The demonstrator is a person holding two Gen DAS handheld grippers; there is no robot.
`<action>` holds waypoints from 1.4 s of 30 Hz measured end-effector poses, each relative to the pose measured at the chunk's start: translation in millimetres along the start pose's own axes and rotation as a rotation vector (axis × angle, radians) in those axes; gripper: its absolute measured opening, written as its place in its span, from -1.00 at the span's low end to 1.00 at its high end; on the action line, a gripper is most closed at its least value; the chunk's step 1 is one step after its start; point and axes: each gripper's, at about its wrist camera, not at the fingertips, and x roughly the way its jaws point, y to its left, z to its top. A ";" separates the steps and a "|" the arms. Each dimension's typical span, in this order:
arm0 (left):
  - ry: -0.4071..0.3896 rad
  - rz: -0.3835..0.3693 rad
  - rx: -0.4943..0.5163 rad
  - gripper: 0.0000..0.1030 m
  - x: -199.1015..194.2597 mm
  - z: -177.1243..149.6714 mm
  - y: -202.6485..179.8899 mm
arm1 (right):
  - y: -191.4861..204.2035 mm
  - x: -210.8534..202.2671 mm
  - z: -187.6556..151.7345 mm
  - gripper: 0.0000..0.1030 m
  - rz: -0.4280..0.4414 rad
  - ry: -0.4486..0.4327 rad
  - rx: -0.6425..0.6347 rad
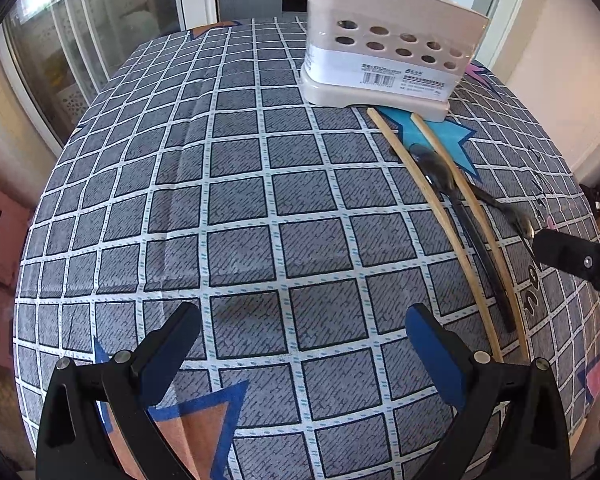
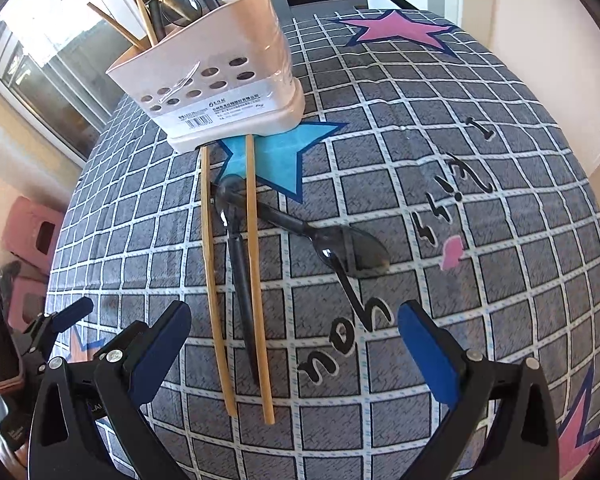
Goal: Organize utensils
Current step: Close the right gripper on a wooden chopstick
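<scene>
A pale perforated utensil holder (image 1: pixel 384 52) (image 2: pixel 224 76) stands at the far side of the checked tablecloth, with chopsticks and dark utensils sticking out of it. In front of it lie two wooden chopsticks (image 2: pixel 214 280) (image 1: pixel 432 216), one dark spoon (image 2: pixel 348 250) pointing right, and another dark spoon (image 2: pixel 240 264) (image 1: pixel 480 248) between the sticks. My right gripper (image 2: pixel 296 340) hovers open just above the near ends of the chopsticks, holding nothing. My left gripper (image 1: pixel 302 344) is open over bare cloth, left of the utensils. The right gripper's finger (image 1: pixel 572 260) shows at the left view's right edge.
The tablecloth (image 1: pixel 240 200) covers a rounded table whose edges fall away left and near. A glass door (image 1: pixel 80 40) and pink stools (image 2: pixel 32 236) stand to the left. A white wall (image 2: pixel 560 60) is at the right.
</scene>
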 end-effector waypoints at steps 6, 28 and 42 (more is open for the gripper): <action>0.008 0.003 -0.028 1.00 1.3 3.1 6.2 | 5.4 8.2 19.7 0.97 -0.022 0.011 -0.019; 0.032 -0.016 -0.067 1.00 12.2 27.3 6.3 | 27.6 50.8 57.7 -0.36 -0.078 0.134 -0.092; 0.075 -0.107 -0.093 1.00 21.6 52.5 -10.6 | 3.4 41.5 49.9 -0.92 0.027 0.154 -0.021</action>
